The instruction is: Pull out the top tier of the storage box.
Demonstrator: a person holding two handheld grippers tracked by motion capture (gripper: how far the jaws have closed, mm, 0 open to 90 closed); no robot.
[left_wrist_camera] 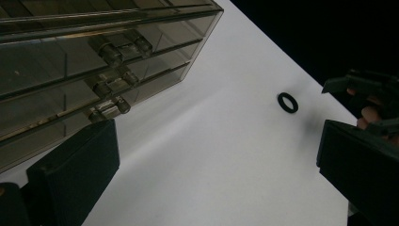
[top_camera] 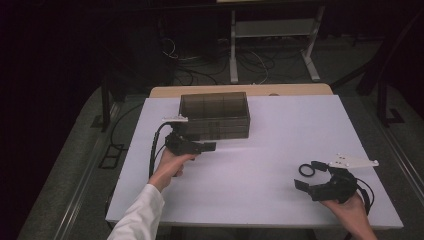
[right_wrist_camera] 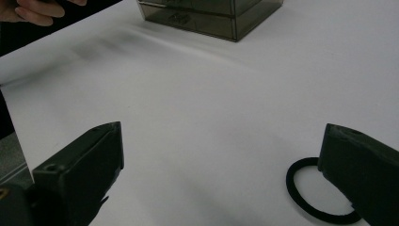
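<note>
- The white table (top_camera: 260,165) carries a smoky clear drawer box (top_camera: 215,115) at its far middle and a small black ring (top_camera: 306,170) near the right front. The two are well apart.
- The drawer box shows stacked shallow drawers with little knob handles (left_wrist_camera: 110,54) in the left gripper view. All drawers look closed, as far as can be told.
- The left gripper (top_camera: 202,146) sits just beside the front lower corner of the box, its jaws wide apart and holding nothing. Whether it touches the box is hard to tell from above.
- The right gripper (top_camera: 312,186) rests low near the front right edge, jaws spread wide and empty. In its own view the ring (right_wrist_camera: 320,197) lies flat on the table, partly tucked under the right-hand jaw rather than centred in the gap.
- Likely risk: closing from here would probably pinch one side of the ring, or push it along the smooth top, because it sits off to one jaw.
- The ring is thin and flat, so the jaws may slide over it unless they come right down to the table.
- At the box, a pull on a knob could drag the whole light box forward if nothing steadies it.
</note>
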